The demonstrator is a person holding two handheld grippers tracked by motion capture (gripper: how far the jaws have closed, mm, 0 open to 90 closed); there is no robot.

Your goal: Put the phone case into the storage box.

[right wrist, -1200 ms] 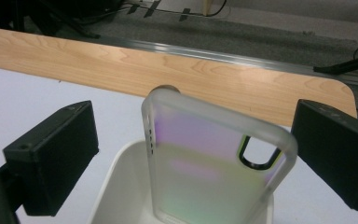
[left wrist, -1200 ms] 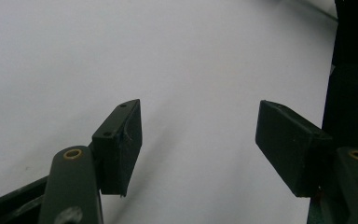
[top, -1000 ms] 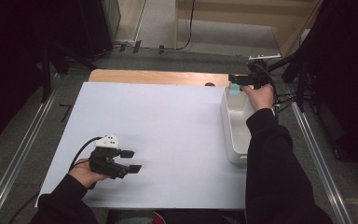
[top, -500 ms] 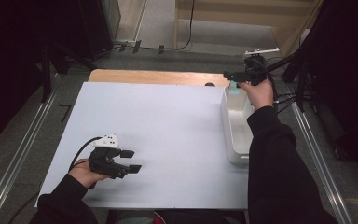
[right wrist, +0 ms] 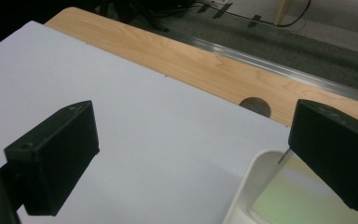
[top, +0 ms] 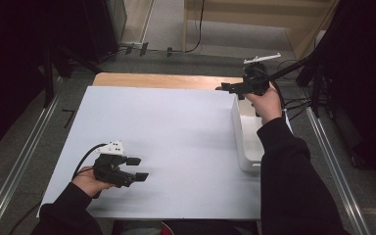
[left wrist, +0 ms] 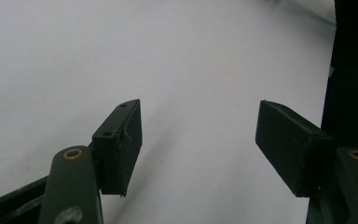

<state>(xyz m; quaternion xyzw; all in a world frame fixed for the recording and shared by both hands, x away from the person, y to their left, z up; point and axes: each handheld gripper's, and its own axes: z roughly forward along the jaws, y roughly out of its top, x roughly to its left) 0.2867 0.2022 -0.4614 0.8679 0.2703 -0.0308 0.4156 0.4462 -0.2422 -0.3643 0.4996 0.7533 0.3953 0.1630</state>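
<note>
Left gripper (top: 132,169) rests near-left on white tabletop (top: 176,142), fingers apart, empty. Right gripper (top: 230,88) raised over far end of white tub (top: 245,147).

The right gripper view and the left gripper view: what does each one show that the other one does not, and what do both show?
First alone: the white bin's rim, the wooden table edge with its round hole, the grey floor. Second alone: a dark sleeve at its right edge. Both: the white board and a pair of open, empty tongs, right and left.
</note>
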